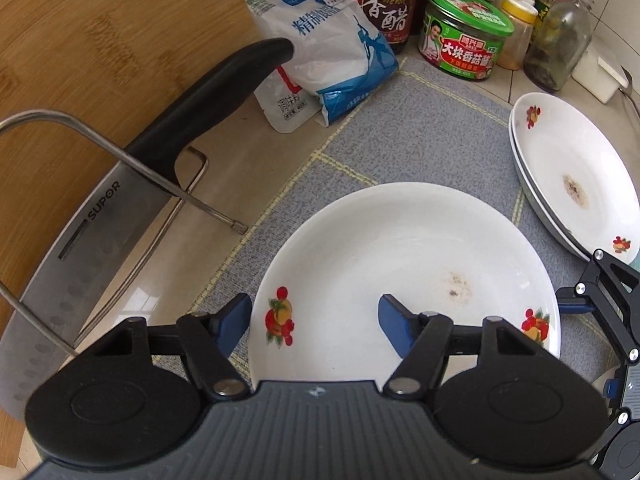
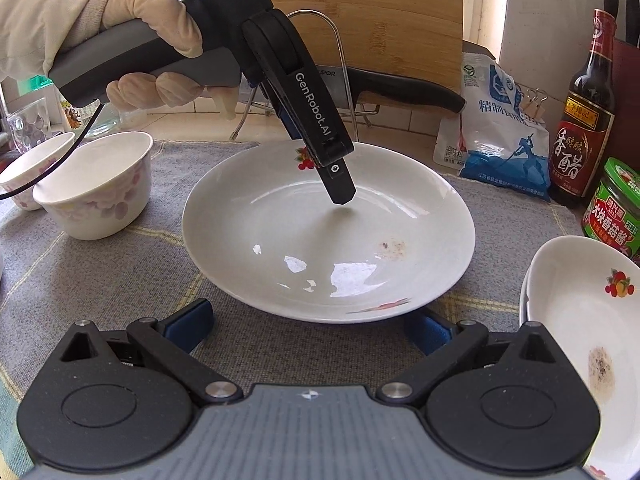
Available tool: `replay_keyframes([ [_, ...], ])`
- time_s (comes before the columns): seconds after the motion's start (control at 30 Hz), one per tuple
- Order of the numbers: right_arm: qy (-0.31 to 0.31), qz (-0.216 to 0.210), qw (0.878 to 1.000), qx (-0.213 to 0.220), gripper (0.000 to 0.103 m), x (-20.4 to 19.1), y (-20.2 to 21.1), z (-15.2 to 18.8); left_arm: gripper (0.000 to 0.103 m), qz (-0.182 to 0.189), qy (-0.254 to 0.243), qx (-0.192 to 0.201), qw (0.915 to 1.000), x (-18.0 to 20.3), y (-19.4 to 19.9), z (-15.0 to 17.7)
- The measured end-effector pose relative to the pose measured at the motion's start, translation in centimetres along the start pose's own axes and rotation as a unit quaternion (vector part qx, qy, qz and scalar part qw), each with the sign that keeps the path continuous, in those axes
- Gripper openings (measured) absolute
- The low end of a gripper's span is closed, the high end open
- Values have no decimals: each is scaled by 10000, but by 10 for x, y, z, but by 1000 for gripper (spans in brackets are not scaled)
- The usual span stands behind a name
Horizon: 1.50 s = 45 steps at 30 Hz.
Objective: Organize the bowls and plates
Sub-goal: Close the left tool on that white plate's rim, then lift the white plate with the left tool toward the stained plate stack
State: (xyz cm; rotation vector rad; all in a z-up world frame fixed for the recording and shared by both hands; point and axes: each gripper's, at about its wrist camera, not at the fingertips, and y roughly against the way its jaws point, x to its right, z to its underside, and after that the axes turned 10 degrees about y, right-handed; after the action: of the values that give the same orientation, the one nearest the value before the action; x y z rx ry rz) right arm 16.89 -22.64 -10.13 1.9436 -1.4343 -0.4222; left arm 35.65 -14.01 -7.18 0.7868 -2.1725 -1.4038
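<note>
A white plate (image 2: 328,236) with small fruit prints on its rim sits in the middle of a grey checked mat (image 2: 100,272) on the kitchen counter, a brownish smear on its inner surface. The left gripper (image 1: 316,320), held in a pale gloved hand (image 2: 100,28), points steeply down at the plate's edge: one blue finger sits outside the rim and the other hangs over the inside, so the rim lies between the jaws at a middling gap. I cannot tell whether the pads actually press on the plate. The right gripper (image 2: 316,326) waits low on the opposite side of the same plate with its jaws spread wide and nothing between them; the tip of one blue finger is hidden behind the plate's edge. Off to the right-gripper side, a stack of two matching plates (image 1: 576,184) rests partly on the mat, the top one also stained. On the other side, two white bowls (image 2: 96,184) with faded pink flower patterns stand close together on the mat. Behind the mat, a Supor cleaver (image 1: 100,216) with a black handle rests in a wire rack (image 1: 192,200) in front of a bamboo cutting board (image 1: 100,40). Beside it are a bag of salt (image 1: 328,52), a dark vinegar bottle (image 2: 584,120) and a green-lidded jar of mushroom sauce (image 1: 464,36).
</note>
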Motion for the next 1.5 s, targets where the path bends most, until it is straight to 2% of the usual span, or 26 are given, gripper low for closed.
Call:
replay_keyframes([
  [0.37, -119, 328, 9994, -9, 103, -4, 1, -2, 68, 249, -236, -88, 9994, 0, -9, -11],
  [0.47, -59, 577, 9983, 10, 103, -3, 0, -3, 68, 298, -326, -131, 9989, 0, -10, -12],
  [0.8, 56, 297, 9995, 77, 103, 4, -1, -2, 65, 432, -483, -274, 9975, -2, -7, -12],
  [1.5, 238, -7, 9997, 67, 103, -3, 13, -2, 65, 480, -234, -231, 9983, -5, 12, 6],
])
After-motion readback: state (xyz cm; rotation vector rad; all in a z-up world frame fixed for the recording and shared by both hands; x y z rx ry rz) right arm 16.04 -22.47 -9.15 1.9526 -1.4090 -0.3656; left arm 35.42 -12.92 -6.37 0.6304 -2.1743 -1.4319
